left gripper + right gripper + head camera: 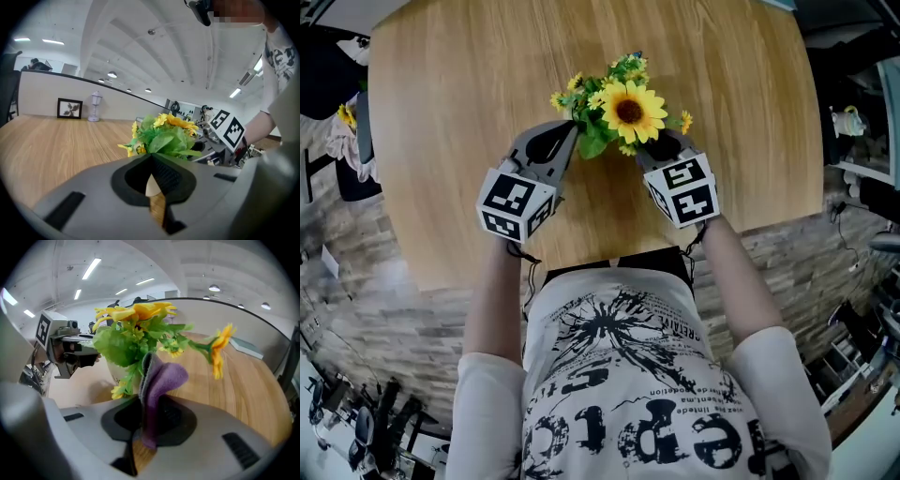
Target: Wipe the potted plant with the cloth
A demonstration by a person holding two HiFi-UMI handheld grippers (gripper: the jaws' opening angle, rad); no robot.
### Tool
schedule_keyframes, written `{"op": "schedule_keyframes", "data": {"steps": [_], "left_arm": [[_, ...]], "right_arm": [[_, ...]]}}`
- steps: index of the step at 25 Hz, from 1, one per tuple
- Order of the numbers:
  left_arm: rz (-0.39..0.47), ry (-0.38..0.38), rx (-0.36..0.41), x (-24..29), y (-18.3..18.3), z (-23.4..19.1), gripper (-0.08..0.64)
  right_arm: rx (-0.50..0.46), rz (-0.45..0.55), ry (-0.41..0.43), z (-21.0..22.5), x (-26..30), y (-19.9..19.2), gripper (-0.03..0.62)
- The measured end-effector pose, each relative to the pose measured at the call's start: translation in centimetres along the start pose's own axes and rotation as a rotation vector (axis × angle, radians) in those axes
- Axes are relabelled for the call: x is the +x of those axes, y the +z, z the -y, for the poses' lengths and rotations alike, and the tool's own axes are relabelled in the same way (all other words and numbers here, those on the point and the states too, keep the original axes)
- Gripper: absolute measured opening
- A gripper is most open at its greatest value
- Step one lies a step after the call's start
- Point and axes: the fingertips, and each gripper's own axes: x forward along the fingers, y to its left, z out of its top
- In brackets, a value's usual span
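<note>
Sunflower potted plant (623,111) sits upper centre in the head view, mid-table, and both tools are right up on it. The purple cloth (157,380) is a soft, floppy fold standing up out of the right gripper (145,427). Those jaws are clamped tight on it, and its top is nudging in under the green leaves beside the white pot (110,369).

Over on the left of the head view, the left gripper (567,131) has its jaws pressed together on nothing, with the tip just beside the foliage. Whether it touches, I cannot tell.

Now, handling. This looks a light little pot, top-heavy with thin, springy stems and loose petals, so a hard swipe could tip it or bend a bloom. I'd brace low on the pot wall, never on the flowers, and let the cloth drag gently along each leaf.

Underneath is a smooth wooden table (441,112), likely slick enough for the pot to skid. Beyond, at the left of the left gripper view, a framed picture (69,108) and a white lantern (95,106) stand against a low wall, with strip lights overhead.
</note>
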Motion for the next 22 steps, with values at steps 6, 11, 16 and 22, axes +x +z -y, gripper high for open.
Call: {"op": "schedule_keyframes", "data": {"steps": [6, 11, 16, 22], "left_arm": [[0.007, -0.022, 0.018, -0.1, 0.1, 0.0, 0.003], [0.014, -0.05, 0.042, -0.1, 0.1, 0.1, 0.003], [0.023, -0.053, 0.051, -0.2, 0.1, 0.2, 0.003], [0.011, -0.073, 0.068, 0.0, 0.0, 0.3, 0.003]], "right_arm": [[0.043, -0.02, 0.024, -1.8, -0.5, -0.9, 0.072], [0.059, -0.063, 0.051, -3.4, -0.6, -1.1, 0.074], [0.043, -0.103, 0.107, -6.0, -0.4, -1.0, 0.075], [0.084, -0.105, 0.174, -8.3, 0.3, -0.5, 0.077]]}}
